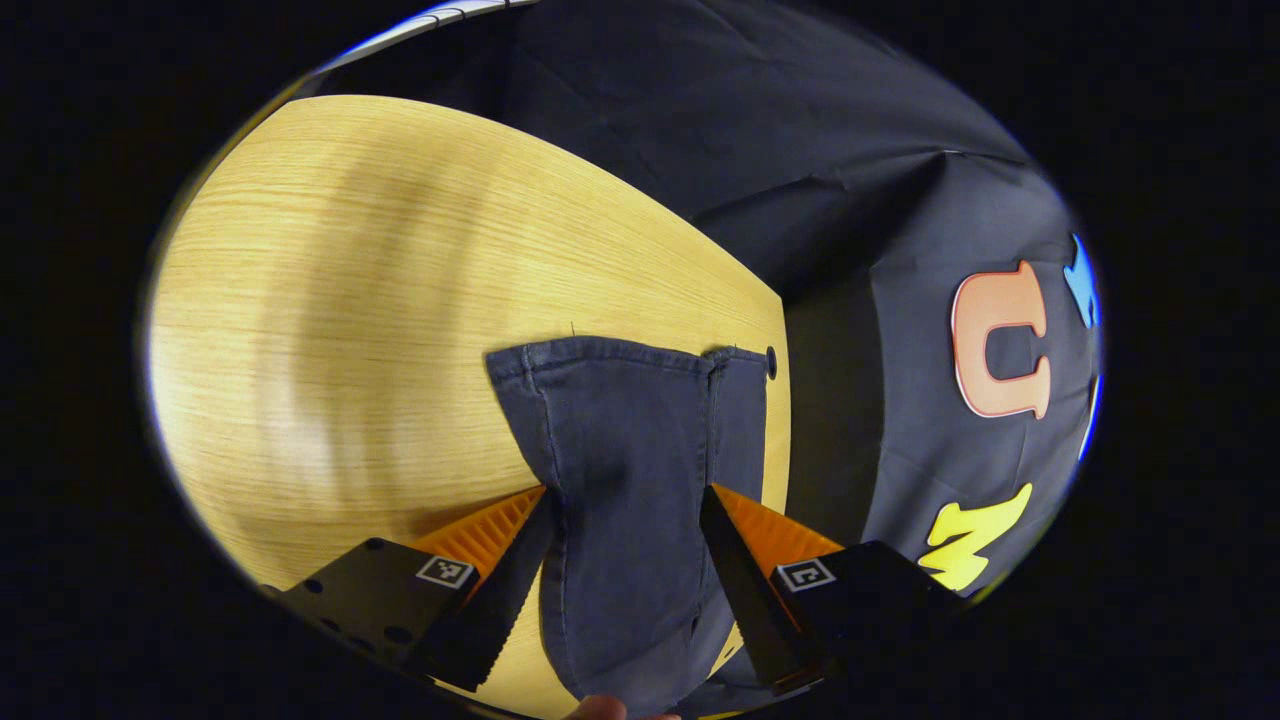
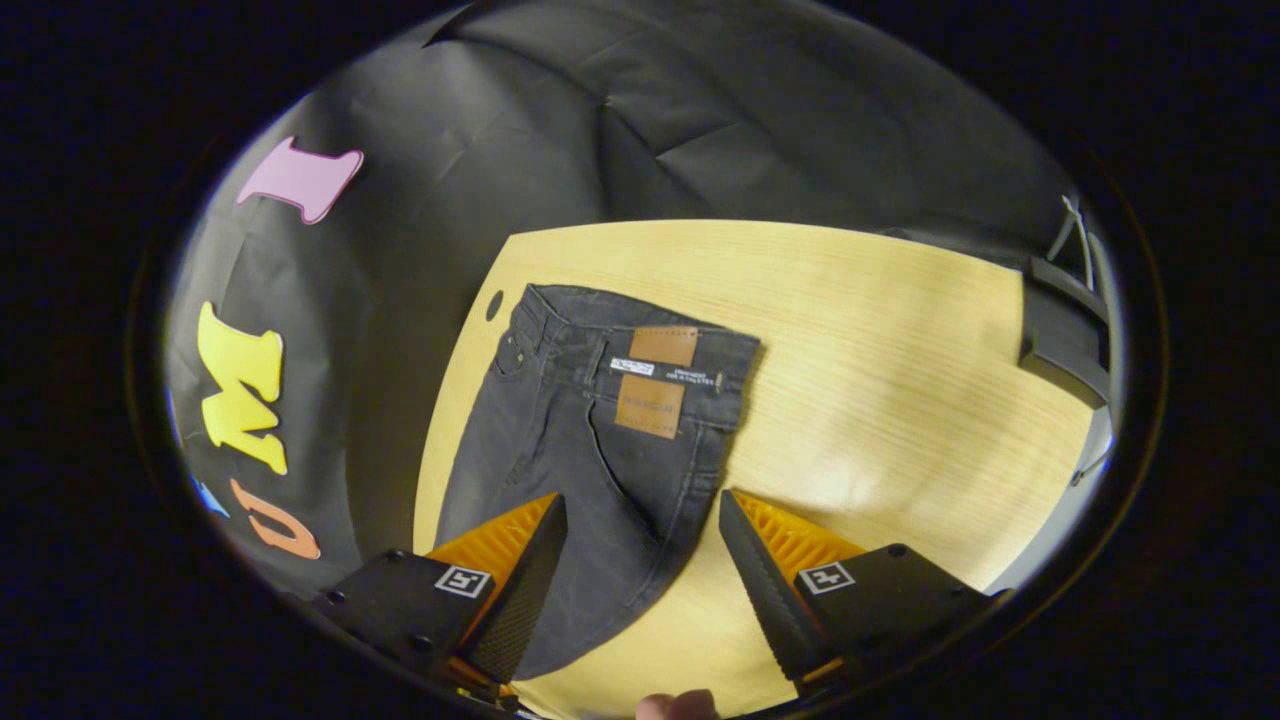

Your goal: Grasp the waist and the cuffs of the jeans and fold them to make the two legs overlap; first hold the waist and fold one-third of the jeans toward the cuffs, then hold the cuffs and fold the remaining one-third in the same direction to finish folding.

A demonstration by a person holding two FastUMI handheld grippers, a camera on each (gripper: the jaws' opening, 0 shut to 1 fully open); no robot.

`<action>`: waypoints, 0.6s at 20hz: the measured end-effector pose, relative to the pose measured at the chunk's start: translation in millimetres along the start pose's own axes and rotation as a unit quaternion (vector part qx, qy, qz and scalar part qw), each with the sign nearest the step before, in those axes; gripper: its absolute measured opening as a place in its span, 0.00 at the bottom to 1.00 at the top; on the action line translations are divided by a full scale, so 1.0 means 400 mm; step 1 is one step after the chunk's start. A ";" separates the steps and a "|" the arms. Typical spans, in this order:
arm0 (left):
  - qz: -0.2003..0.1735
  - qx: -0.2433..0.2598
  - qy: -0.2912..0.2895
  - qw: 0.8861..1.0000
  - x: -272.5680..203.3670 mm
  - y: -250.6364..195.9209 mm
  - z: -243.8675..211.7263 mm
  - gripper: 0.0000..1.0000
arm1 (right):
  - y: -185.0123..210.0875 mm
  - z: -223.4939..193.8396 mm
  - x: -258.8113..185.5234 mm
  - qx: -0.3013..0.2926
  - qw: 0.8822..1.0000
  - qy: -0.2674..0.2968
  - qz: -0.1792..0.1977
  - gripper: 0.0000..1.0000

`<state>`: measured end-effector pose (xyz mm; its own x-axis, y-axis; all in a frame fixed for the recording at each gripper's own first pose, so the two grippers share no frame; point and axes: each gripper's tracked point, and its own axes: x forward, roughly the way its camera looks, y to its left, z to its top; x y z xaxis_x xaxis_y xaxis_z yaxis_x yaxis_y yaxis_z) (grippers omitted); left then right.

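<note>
Ahead of both your grippers the wooden table (image 2: 880, 330) spreads wide, and on it the jeans (image 2: 590, 450) lie flat with the legs already overlapped. Your right gripper (image 2: 642, 535) hangs above the waist end, fingers apart, the leather patch (image 2: 662, 346) just beyond them. Your left gripper (image 1: 625, 525) hangs spread over the cuffs (image 1: 630, 365), not gripping.
</note>
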<state>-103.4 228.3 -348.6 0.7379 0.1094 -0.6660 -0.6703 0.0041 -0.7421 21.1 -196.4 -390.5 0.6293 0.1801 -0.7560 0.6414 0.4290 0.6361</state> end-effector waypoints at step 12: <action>0.014 -0.004 0.038 0.999 0.077 -0.016 -0.045 0.51 | -0.002 0.028 0.084 -0.051 0.996 0.009 -0.071 0.56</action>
<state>-75.0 213.7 -365.7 0.7232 0.0337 -0.6898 -0.6901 -0.0049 -0.7237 46.8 -200.7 -414.6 0.5272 0.1277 -0.8401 0.6739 0.5394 0.5049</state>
